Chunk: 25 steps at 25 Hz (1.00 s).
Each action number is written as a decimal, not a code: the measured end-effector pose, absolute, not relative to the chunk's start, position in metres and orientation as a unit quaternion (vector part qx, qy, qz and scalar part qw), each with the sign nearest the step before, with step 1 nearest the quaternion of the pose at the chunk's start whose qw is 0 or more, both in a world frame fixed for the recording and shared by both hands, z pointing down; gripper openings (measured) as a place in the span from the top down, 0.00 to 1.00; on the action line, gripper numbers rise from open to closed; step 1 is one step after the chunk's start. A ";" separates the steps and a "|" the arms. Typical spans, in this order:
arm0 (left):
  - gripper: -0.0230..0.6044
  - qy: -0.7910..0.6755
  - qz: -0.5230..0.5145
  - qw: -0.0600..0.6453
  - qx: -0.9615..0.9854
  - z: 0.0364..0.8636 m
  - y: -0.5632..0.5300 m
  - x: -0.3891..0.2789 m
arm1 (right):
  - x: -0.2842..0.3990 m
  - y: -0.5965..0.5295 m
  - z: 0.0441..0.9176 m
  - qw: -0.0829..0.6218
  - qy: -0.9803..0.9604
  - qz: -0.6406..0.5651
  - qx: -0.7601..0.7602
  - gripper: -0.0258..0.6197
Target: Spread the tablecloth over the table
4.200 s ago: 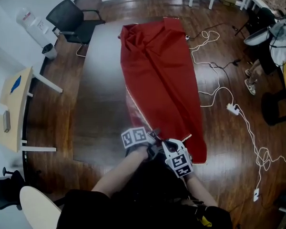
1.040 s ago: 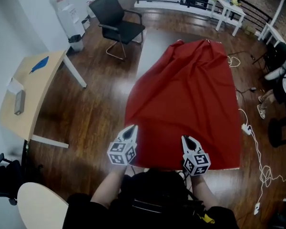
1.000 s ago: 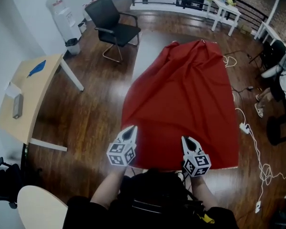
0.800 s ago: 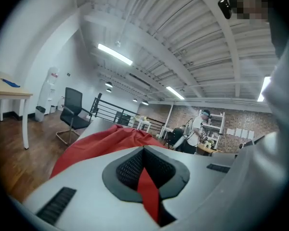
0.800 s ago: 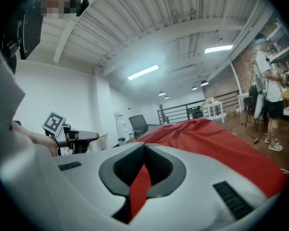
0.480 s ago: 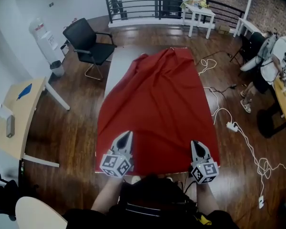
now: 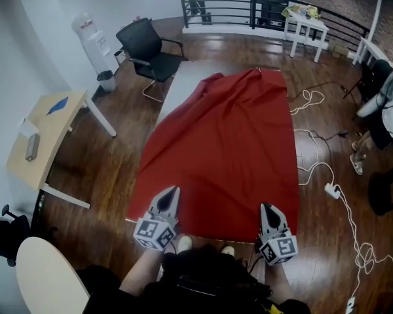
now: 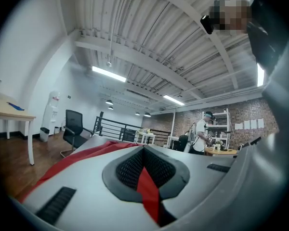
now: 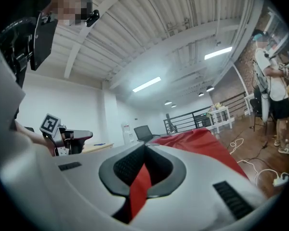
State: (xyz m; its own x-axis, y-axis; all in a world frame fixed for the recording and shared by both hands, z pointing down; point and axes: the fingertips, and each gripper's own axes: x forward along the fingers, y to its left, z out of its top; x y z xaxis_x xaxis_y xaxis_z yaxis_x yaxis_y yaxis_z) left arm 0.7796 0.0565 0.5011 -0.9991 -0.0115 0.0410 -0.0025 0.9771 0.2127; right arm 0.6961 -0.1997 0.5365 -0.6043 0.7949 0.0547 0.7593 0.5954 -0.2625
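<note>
A red tablecloth [image 7: 226, 146] lies stretched over most of the long grey table [image 7: 183, 84]; only a strip of tabletop shows at the far left. My left gripper [image 7: 172, 191] is shut on the cloth's near left edge, and red fabric [image 8: 147, 189] shows pinched between its jaws. My right gripper [image 7: 266, 207] is shut on the near right edge, with a red strip [image 9: 139, 184] clamped the same way. Both grippers are held level at the table's near end, a table's width apart. The cloth [image 9: 202, 138] runs away from me in loose folds.
A black chair [image 7: 147, 48] stands at the far left corner. A wooden side table [image 7: 46, 133] is on the left. White cables and a power strip [image 7: 331, 190] trail on the floor at right. A person [image 7: 386, 103] stands at right. A railing [image 7: 249, 5] closes the far end.
The grippers have spread further apart and drawn toward me with the cloth's near edge. The cloth has widened and flattened, now covering more of the table's left side.
</note>
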 end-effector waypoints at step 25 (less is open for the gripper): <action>0.96 -0.956 -0.067 0.035 0.284 0.514 -0.152 0.696 | 0.765 -0.530 0.526 0.073 -0.994 0.074 -0.029 0.95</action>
